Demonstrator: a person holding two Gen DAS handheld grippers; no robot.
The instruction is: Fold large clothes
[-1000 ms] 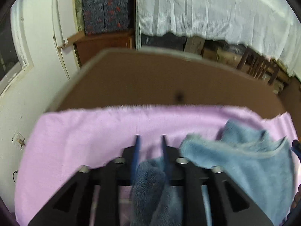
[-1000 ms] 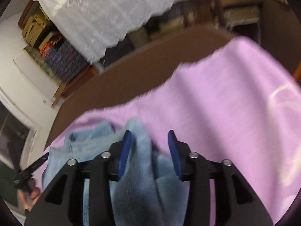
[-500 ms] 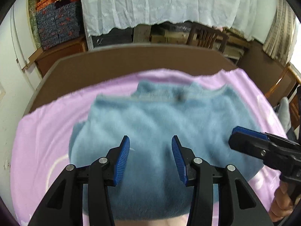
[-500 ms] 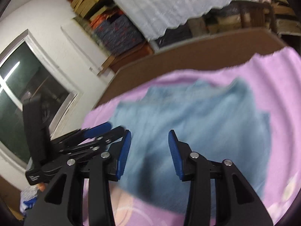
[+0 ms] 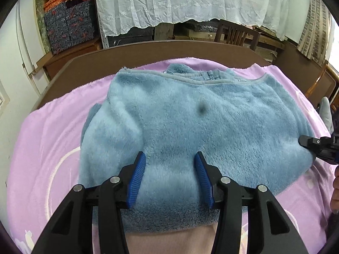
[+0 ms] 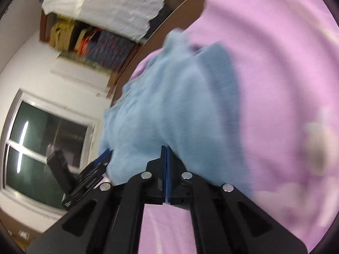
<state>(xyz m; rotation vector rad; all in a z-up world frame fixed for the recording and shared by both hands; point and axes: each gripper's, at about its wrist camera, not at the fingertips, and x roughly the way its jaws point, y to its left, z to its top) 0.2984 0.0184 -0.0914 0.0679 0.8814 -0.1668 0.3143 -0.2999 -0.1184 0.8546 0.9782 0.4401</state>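
Note:
A fluffy light-blue garment (image 5: 195,131) lies folded on a pink blanket (image 5: 46,148) over a brown table. My left gripper (image 5: 169,167) is open and empty, just above the garment's near edge. My right gripper (image 6: 164,154) is shut at the garment's (image 6: 169,105) right edge, but the pads meet with no cloth seen between them. It also shows at the right edge of the left wrist view (image 5: 317,146). The left gripper's blue pad (image 6: 101,160) shows in the right wrist view, which is tilted and blurred.
The brown table edge (image 5: 169,48) runs behind the blanket. Beyond it stand a white lace curtain (image 5: 190,2), patterned boxes (image 5: 67,27), a wooden chair (image 5: 235,31) and a window (image 6: 42,148) on the left wall.
The left gripper let go of the garment and opened a second ago, then drew back. The right gripper has shut and tilted at the garment's right edge.

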